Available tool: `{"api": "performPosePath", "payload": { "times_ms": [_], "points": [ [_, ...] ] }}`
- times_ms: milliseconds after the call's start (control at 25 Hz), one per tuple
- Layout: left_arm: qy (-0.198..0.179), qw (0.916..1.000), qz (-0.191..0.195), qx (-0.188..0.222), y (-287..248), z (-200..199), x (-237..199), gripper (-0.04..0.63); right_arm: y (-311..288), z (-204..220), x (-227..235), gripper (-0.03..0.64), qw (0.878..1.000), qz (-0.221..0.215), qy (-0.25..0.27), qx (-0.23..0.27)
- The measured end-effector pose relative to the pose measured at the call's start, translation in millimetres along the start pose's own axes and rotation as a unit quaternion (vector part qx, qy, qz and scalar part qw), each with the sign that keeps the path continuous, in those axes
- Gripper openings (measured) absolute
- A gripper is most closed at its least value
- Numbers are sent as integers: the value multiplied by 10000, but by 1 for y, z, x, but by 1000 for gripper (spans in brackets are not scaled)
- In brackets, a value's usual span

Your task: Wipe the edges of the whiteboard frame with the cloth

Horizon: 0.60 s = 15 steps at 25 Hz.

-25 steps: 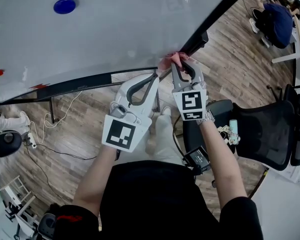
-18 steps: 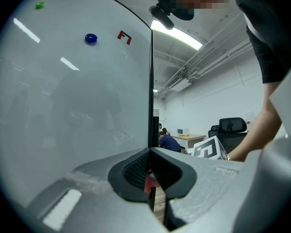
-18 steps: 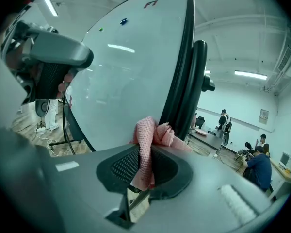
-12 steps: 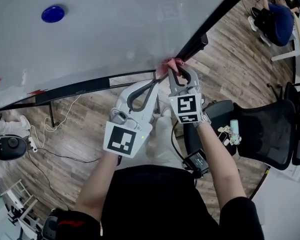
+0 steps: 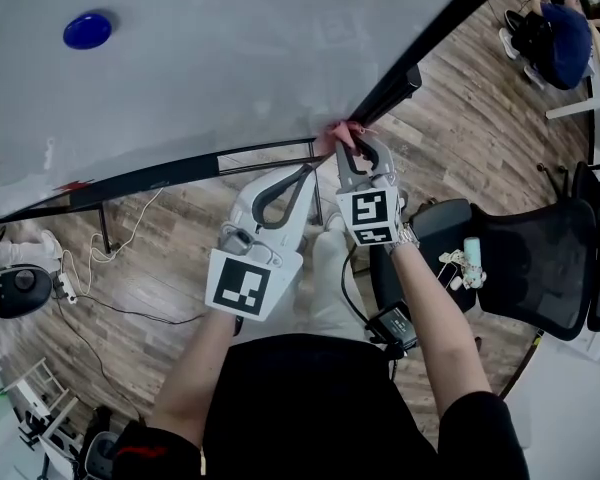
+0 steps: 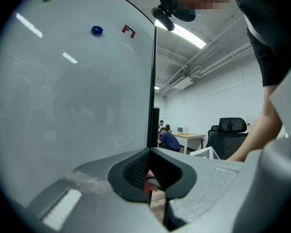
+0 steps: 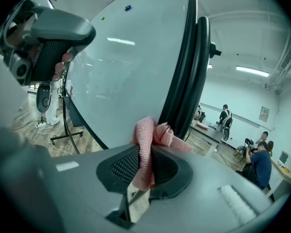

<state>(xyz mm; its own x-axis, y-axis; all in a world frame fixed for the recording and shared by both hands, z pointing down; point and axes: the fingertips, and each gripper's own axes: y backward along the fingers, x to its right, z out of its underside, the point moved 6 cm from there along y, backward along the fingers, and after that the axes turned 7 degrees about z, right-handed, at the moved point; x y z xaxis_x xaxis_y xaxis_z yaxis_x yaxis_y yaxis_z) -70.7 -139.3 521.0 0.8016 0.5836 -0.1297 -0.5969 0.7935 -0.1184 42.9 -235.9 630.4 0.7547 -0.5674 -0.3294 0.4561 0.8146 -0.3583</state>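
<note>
Coarse cloth (image 7: 153,140), glossy whiteboard (image 5: 230,58).
I'm seeing a pink woven weave, a smooth black frame (image 7: 182,76), my right claw (image 7: 144,165) in matt grey plastic with ribbed black pads (image 7: 123,166), and a wood-plank floor (image 5: 460,158).

Open office, whiteboard (image 5: 230,68), desks (image 6: 190,136), swivel chairs (image 5: 535,263)

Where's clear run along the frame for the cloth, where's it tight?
Free: the bottom frame edge leftward from the corner, and the side frame edge above it. Tight: the corner itself, where the right gripper clamps the cloth and the shut left gripper sits beside it; an office chair crowds the right.
</note>
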Motion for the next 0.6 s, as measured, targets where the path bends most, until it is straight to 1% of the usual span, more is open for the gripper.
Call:
{"api": "performPosePath", "payload": {
  "times_ms": [600],
  "points": [
    [107, 9998, 37, -159, -2, 18, 0, 2, -15, 32, -11, 52, 9995, -87, 89, -286]
  ]
}}
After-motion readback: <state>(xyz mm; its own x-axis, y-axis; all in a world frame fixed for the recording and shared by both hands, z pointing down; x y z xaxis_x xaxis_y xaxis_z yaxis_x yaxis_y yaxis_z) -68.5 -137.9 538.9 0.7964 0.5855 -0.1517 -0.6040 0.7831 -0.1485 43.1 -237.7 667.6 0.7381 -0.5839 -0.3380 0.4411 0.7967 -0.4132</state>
